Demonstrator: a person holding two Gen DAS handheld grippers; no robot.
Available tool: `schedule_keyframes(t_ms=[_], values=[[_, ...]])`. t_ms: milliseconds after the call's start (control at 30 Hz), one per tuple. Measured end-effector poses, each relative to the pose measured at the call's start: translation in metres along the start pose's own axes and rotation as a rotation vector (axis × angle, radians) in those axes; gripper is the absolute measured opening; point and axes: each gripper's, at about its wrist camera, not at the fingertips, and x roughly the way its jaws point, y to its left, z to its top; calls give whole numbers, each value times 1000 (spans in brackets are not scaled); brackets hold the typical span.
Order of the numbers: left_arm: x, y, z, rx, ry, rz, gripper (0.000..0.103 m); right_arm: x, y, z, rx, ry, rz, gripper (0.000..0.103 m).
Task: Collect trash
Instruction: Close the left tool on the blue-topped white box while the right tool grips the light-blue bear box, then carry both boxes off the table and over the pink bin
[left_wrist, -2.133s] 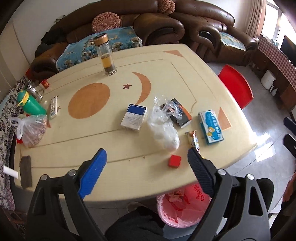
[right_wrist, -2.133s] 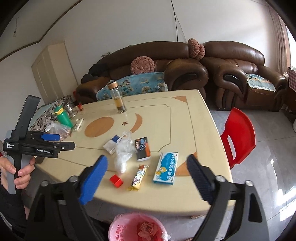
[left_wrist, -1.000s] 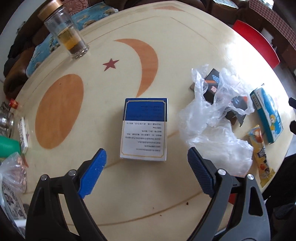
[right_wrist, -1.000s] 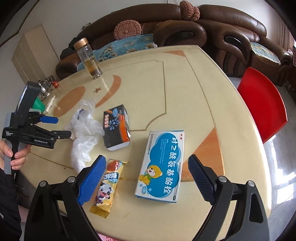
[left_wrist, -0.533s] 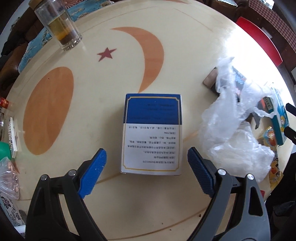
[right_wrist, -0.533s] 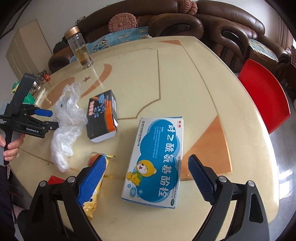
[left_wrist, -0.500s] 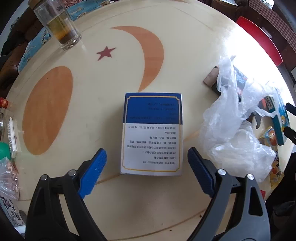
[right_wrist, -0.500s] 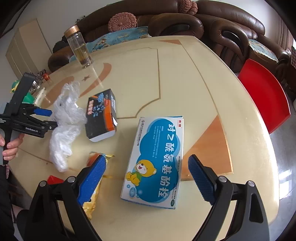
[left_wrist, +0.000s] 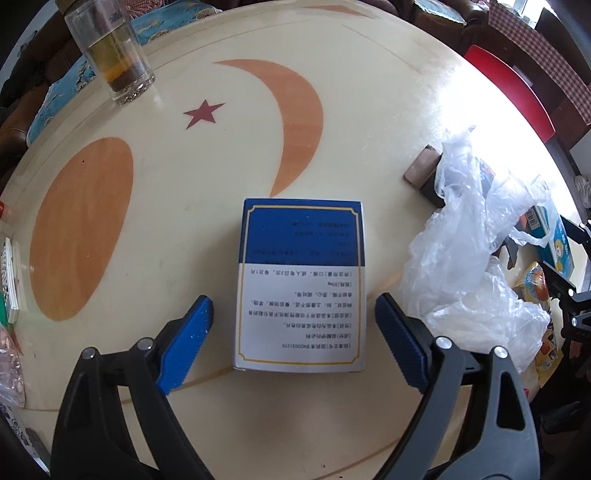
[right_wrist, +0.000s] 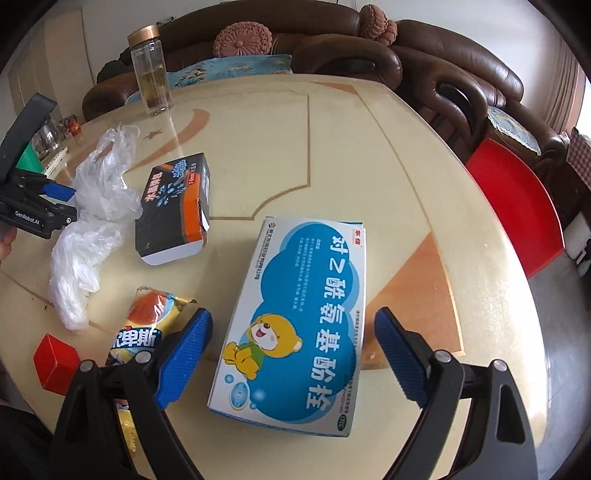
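A blue and white carton (left_wrist: 301, 284) lies flat on the cream table (left_wrist: 177, 206), its near half between the wide fingers of my open left gripper (left_wrist: 294, 314); the pads do not touch it. Beside it on the right sits a crumpled clear plastic bag (left_wrist: 469, 266). In the right wrist view a light blue box with a cartoon bear (right_wrist: 299, 314) lies between the spread fingers of my open right gripper (right_wrist: 293, 328), untouched. Left of it are a yellow snack wrapper (right_wrist: 142, 332), a black and orange box (right_wrist: 173, 210), the plastic bag (right_wrist: 92, 225) and a small red cube (right_wrist: 55, 360). The left gripper (right_wrist: 55, 192) shows at the far left edge.
A glass bottle of tea (left_wrist: 110, 55) stands at the table's far side, also as the bottle (right_wrist: 151, 70) in the right wrist view. A red chair (right_wrist: 517, 206) stands at the table's right edge. Brown sofas (right_wrist: 424, 48) line the wall behind.
Both grippers have come down closer to the table. The blue and white carton now sits between the left fingers, and the bear box has grown larger between the right fingers.
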Motion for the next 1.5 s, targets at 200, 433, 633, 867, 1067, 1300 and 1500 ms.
schedule_keyframes(t_ms=[200, 433, 633, 867, 1067, 1300, 1500], values=[[-2, -10, 3, 11, -10, -1, 83, -2, -1, 0, -6, -17, 5, 77], [-12, -33, 5, 58, -19, 17, 63, -5, -6, 1, 10, -15, 15, 62], [-12, -38, 4, 4, -14, 33, 62, -11, -14, 1, 31, -15, 4, 61], [-36, -23, -12, -86, -64, 90, 62, -33, -19, 5, 30, -61, -22, 61], [-86, -30, -35, -133, -147, 134, 62, -63, -13, 9, 10, -104, -4, 61], [-155, -58, -74, -200, -294, 179, 62, -120, 7, 10, -31, -185, 40, 61], [-205, -94, -114, -248, -396, 233, 62, -177, 28, 1, -71, -258, 88, 61]])
